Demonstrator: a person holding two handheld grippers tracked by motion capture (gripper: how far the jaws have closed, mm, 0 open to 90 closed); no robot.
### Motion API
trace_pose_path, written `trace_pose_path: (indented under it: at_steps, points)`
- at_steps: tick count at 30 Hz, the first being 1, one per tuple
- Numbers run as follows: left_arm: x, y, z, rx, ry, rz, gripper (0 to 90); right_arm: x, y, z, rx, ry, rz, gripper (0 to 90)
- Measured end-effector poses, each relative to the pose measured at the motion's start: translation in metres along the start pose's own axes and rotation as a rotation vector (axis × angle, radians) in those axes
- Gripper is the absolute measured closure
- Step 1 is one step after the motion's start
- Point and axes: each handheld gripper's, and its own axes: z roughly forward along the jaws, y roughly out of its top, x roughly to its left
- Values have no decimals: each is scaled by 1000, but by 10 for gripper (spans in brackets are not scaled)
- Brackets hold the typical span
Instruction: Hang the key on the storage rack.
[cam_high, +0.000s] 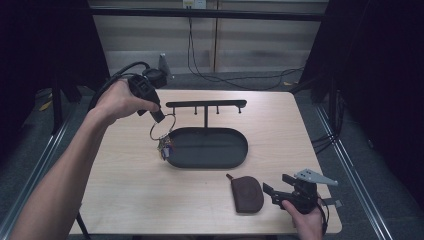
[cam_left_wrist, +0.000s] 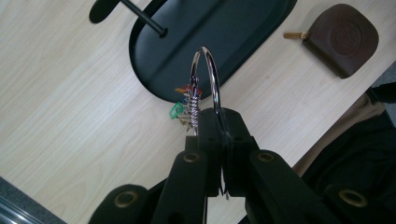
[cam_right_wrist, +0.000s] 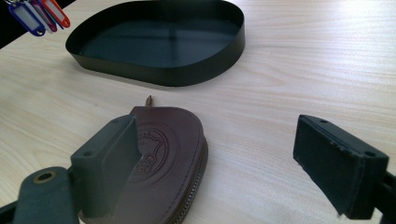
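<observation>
My left gripper (cam_high: 159, 118) is raised above the table's left half and shut on a large metal key ring (cam_high: 162, 126). A bunch of keys with coloured tags (cam_high: 165, 145) dangles from the ring just left of the black oval tray (cam_high: 240, 145). In the left gripper view the ring (cam_left_wrist: 212, 77) rises out of the closed jaws of that gripper (cam_left_wrist: 220, 122), with the tags (cam_left_wrist: 184, 106) hanging beside it. My right gripper (cam_high: 276, 188) rests low at the table's front right, open, right of a brown leather pouch (cam_high: 247, 194). That pouch (cam_right_wrist: 161, 158) lies partly behind its left jaw.
A black T-shaped hook stand (cam_high: 206, 105) rises from the tray's far side. The tray (cam_right_wrist: 187, 77) holds nothing I can see. Light wooden tabletop (cam_high: 135, 190) stretches bare at front left. Dark curtains and floor cables surround the table.
</observation>
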Motion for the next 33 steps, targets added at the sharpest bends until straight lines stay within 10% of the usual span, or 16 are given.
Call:
trace_pose_path:
  at_steps: [17, 33]
  points:
    - [7, 42, 19, 79, 110, -16, 884, 0, -1, 0, 5, 8, -11, 143]
    - [26, 45, 36, 59, 128, -36, 882, 0, -1, 1, 9, 11, -9, 143]
